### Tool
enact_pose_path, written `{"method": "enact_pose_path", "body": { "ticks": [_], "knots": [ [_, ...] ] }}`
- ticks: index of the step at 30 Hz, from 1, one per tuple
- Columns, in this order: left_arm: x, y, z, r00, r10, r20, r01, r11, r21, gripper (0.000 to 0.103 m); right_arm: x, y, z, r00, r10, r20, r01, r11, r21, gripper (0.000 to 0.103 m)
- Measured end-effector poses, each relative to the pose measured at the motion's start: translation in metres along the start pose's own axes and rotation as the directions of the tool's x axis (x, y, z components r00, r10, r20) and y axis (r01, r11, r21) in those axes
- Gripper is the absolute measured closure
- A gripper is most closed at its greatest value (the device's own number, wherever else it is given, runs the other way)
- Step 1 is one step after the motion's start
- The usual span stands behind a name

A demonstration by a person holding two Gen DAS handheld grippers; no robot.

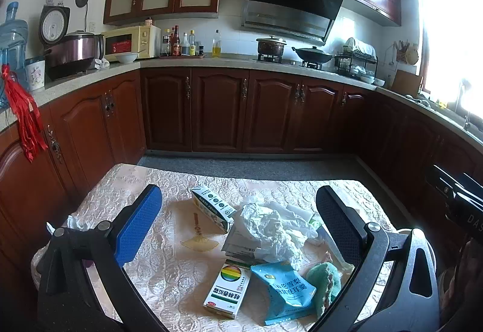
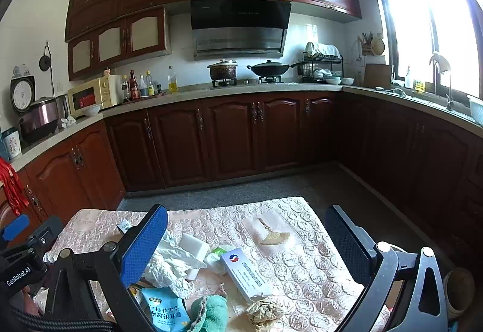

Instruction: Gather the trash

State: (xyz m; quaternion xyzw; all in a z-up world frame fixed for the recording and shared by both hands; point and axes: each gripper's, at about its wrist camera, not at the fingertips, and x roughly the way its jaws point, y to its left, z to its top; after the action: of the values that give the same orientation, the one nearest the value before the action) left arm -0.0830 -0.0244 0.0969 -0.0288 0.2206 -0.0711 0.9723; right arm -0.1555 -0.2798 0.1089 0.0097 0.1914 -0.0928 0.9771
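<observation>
A pile of trash lies on a small table with a pale quilted cloth. In the left wrist view I see crumpled white paper, a long carton, a medicine box with rainbow stripes, a light blue food packet and a green cloth. My left gripper is open above the pile, empty. In the right wrist view a white box, the white paper, the blue packet, the green cloth and a brown crumpled wad show. My right gripper is open, empty, above the table.
A small fan-shaped ornament lies on the cloth. Dark wooden cabinets and counters ring the grey floor. The other gripper's body is at the right edge of the left view. A round container stands right of the table.
</observation>
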Motion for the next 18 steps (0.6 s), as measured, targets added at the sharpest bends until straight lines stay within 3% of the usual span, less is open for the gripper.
{"method": "enact_pose_path", "body": {
  "ticks": [18],
  "knots": [
    [0.0039,-0.0046,-0.0084,1.0,0.001,-0.009,-0.001,1.0,0.02,0.001,0.0032,-0.0056,-0.0029,1.0,0.008,0.007,-0.009,0.999,0.041,0.0]
  ]
}}
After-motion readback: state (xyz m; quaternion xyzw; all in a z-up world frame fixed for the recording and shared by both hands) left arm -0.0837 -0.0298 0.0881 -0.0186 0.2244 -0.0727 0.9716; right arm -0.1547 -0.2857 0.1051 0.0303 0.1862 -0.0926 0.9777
